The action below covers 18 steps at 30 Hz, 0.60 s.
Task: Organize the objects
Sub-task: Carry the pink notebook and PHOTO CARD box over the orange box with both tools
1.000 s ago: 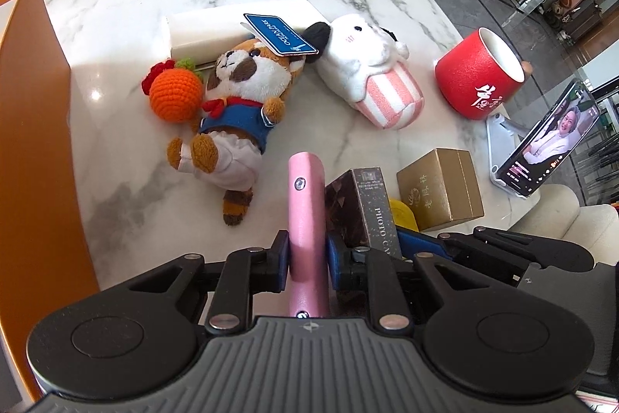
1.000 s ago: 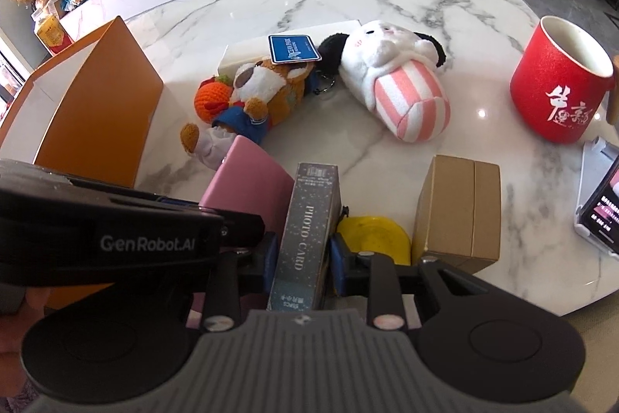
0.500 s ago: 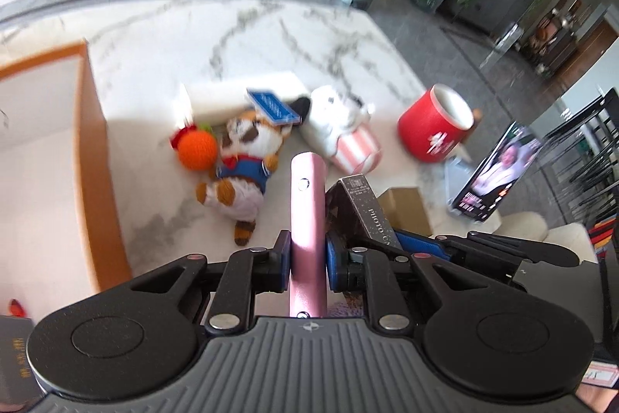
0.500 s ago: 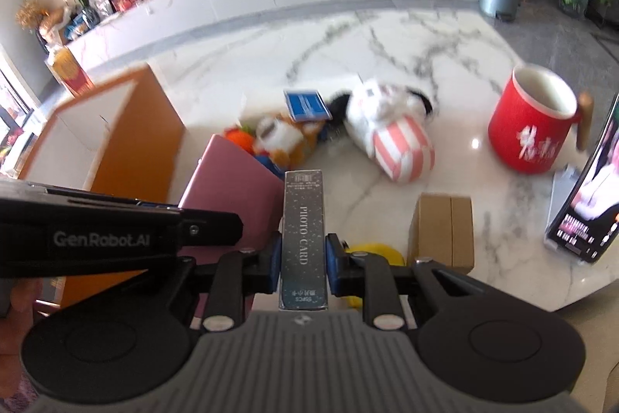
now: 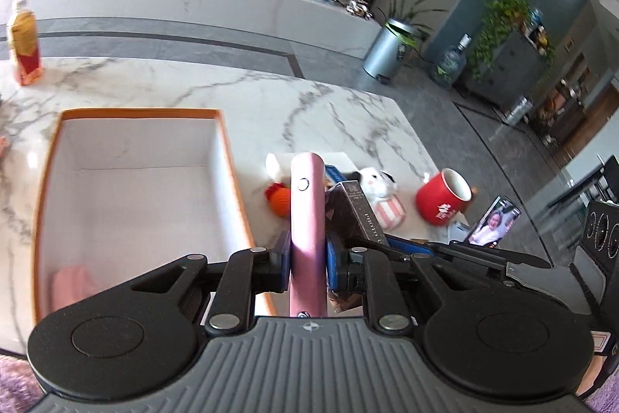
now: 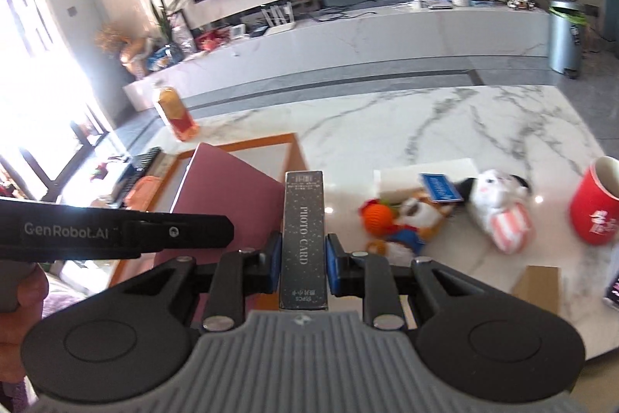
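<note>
My left gripper (image 5: 307,260) is shut on a flat pink case (image 5: 306,215), held edge-up, high above the table. My right gripper (image 6: 303,268) is shut on a dark box marked PHOTO CARD (image 6: 303,235), held beside it; the box also shows in the left wrist view (image 5: 358,215). An open orange box with a white inside (image 5: 131,204) lies on the marble table to the left, with something pink in its near corner (image 5: 71,287). The pink case shows broadside in the right wrist view (image 6: 228,204).
On the table to the right lie an orange crochet ball (image 6: 379,219), a raccoon plush (image 6: 416,221), a white and pink striped plush (image 6: 503,215), a red mug (image 6: 595,206), a brown carton (image 6: 536,287) and a phone on a stand (image 5: 493,223). An orange bottle (image 5: 24,43) stands far left.
Both grippers have risen well above the table with their objects still held, and tilted up. The orange box's inside has come into view on the left.
</note>
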Each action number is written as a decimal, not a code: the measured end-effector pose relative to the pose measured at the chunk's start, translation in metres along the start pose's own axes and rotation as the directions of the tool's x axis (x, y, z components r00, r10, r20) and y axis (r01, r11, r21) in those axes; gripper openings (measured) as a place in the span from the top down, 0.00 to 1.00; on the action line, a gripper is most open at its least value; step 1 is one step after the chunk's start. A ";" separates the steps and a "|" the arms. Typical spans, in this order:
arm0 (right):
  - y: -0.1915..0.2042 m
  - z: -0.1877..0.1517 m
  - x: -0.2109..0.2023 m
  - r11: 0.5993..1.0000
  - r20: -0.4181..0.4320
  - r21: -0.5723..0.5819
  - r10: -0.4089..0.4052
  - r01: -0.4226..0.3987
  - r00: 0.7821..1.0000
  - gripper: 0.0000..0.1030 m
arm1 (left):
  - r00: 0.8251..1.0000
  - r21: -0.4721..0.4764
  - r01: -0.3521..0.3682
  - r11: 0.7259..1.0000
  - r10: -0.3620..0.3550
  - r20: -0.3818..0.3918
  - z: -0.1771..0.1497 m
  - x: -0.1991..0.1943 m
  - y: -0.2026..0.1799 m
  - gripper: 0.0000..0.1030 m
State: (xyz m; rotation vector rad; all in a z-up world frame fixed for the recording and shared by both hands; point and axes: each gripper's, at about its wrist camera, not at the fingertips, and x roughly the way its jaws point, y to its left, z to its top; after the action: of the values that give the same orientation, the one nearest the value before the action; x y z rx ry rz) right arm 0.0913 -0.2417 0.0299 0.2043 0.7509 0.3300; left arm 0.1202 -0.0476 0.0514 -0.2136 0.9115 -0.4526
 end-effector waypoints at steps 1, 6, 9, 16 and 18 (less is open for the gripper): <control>0.006 0.000 0.003 1.000 -0.007 -0.002 0.014 -0.014 1.000 0.76 | 1.000 -0.012 -0.008 1.000 0.008 0.005 -0.001 -0.003 0.006 0.80; 0.033 -0.003 0.026 0.997 -0.070 0.005 0.082 -0.082 0.994 0.76 | 0.998 -0.060 -0.058 0.997 0.058 -0.001 -0.009 -0.010 0.037 0.80; 0.041 -0.007 0.041 0.996 -0.108 0.014 0.093 -0.092 0.990 0.77 | 0.997 -0.098 -0.079 0.992 0.077 -0.028 -0.016 -0.010 0.060 0.80; 0.043 -0.017 0.073 0.997 -0.188 0.038 0.068 -0.062 0.980 0.77 | 0.994 -0.175 -0.068 0.982 0.051 -0.096 -0.032 0.019 0.091 0.80; 0.042 -0.019 0.079 0.998 -0.200 0.041 0.063 -0.056 0.978 0.77 | 0.990 -0.172 -0.090 0.981 0.070 -0.118 -0.036 0.030 0.096 0.80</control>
State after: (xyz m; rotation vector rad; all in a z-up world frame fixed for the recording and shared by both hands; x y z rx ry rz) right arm 0.1227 -0.1725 -0.0205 0.2293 0.9525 0.3988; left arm 0.1347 0.0238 -0.0263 -0.3148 1.0677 -0.3106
